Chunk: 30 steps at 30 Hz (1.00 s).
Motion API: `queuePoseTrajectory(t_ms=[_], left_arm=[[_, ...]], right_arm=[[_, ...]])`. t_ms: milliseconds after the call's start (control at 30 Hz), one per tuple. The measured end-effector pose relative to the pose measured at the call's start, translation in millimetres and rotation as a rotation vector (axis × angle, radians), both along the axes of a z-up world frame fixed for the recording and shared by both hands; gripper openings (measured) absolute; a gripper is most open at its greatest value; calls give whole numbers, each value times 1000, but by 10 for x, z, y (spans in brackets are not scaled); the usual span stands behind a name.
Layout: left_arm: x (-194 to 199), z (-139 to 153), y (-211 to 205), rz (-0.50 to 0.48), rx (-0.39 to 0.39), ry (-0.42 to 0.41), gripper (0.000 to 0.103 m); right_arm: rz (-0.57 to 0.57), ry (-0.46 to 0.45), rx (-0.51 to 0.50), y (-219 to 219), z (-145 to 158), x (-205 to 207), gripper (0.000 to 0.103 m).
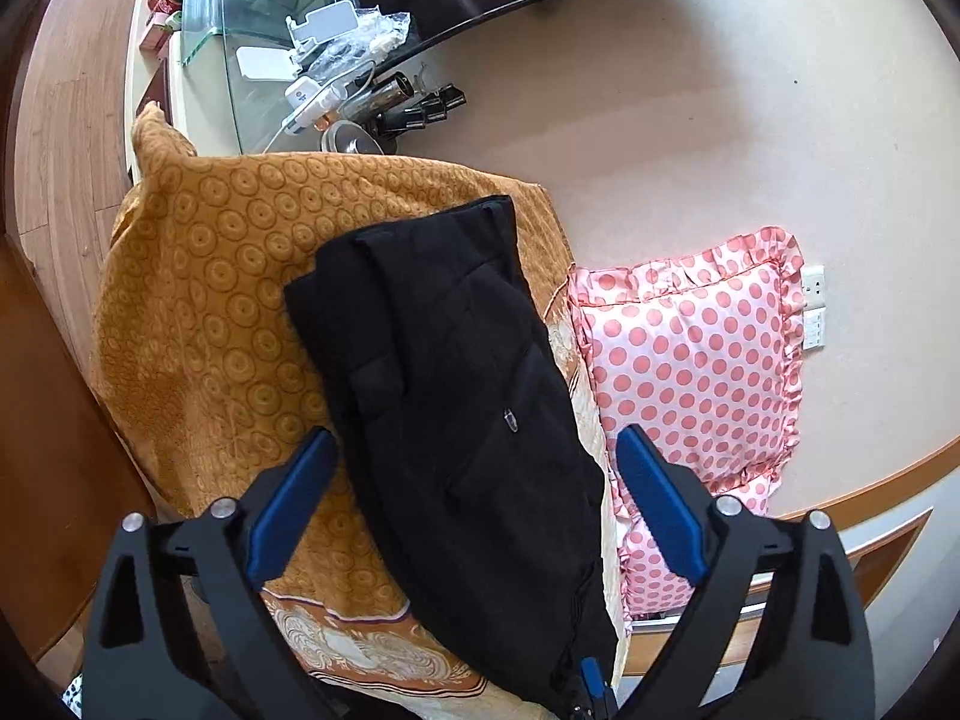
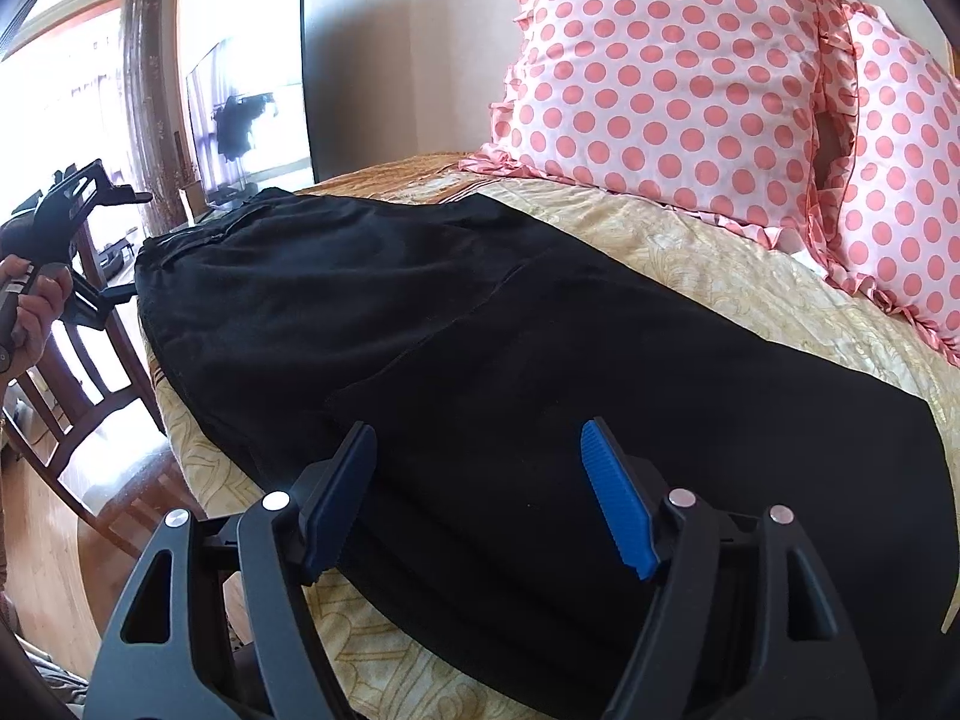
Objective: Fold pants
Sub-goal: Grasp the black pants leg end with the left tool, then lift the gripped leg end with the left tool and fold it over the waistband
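Black pants (image 1: 456,396) lie folded lengthwise on the golden bedspread (image 1: 210,312). In the right wrist view the pants (image 2: 480,330) stretch across the bed toward the far edge. My left gripper (image 1: 474,444) is open and empty, hovering above the pants with its blue pads either side of them. It also shows far left in the right wrist view (image 2: 120,246), held by a hand beyond the pants' far end. My right gripper (image 2: 477,438) is open and empty, low over the near end of the pants.
Pink polka-dot pillows (image 2: 660,72) lie at the head of the bed. A glass shelf with cables and clutter (image 1: 336,72) and a TV (image 2: 252,114) stand past the bed. A wooden chair (image 2: 90,372) stands beside the bed.
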State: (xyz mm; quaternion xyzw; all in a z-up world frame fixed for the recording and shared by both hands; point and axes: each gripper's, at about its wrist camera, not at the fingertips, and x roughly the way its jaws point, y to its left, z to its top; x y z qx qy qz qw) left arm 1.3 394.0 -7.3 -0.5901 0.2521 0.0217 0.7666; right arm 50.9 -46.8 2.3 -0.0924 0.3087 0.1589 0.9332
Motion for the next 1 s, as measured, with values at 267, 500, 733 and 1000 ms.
queuePoseTrajectory(t_ms=[267,500,733,1000], left_arm=[[76,-140,42,45,-8,3,58],[118,48,-68,56,194,75,11],[256,673,-544,-11,479,4,9],[669,1589,-1764,-292,681,-176,9]], right_arm=[[-10,-5,13,-53,0,-20,73],[-29,-44,64,-207,72,-104,78],[-94,-91,119,-581,180,-269,80],[-225,-125,178,-1129,238,-505,92]])
